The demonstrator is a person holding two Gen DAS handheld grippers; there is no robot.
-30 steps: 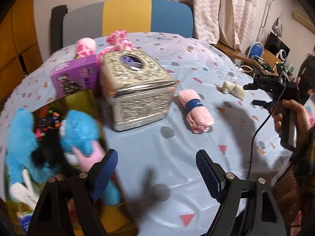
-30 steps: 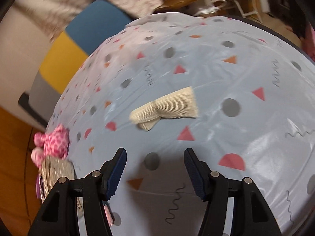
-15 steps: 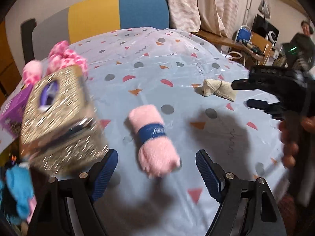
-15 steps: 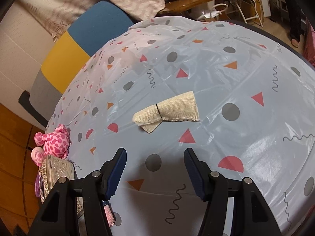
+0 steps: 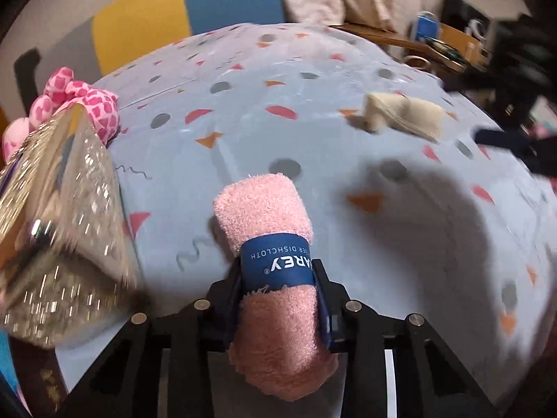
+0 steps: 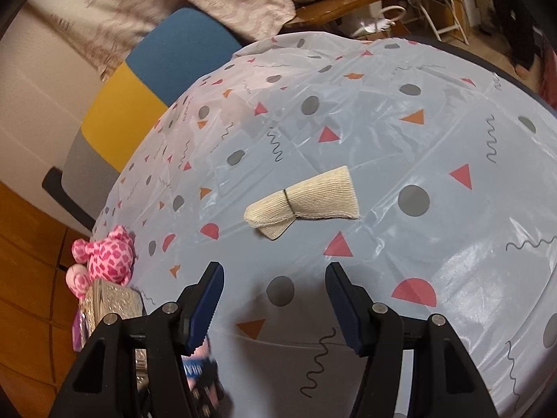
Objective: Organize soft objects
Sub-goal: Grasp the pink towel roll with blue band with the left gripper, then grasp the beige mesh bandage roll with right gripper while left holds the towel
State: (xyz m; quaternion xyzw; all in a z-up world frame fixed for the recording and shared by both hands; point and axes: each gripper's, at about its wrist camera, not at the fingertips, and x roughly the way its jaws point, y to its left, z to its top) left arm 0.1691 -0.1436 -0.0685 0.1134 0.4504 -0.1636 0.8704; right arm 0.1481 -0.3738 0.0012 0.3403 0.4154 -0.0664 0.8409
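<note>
The left gripper (image 5: pixel 278 299) had just closed its jaws on the rolled pink dishcloth (image 5: pixel 275 268), and its pads pressed both sides at the blue paper band (image 5: pixel 278 261). The far end of the roll lay on the patterned tablecloth (image 5: pixel 348 160). The right gripper (image 6: pixel 275 308) stood about half open and held nothing, above bare tablecloth. Just beyond its fingertips (image 6: pixel 210 278) lay a rolled cream cloth (image 6: pixel 306 202) tied with a thin band. At the left of the table stood a shiny silver box (image 5: pixel 59 216), and a pink spotted soft toy (image 5: pixel 87 104) was behind it, touching it
</note>
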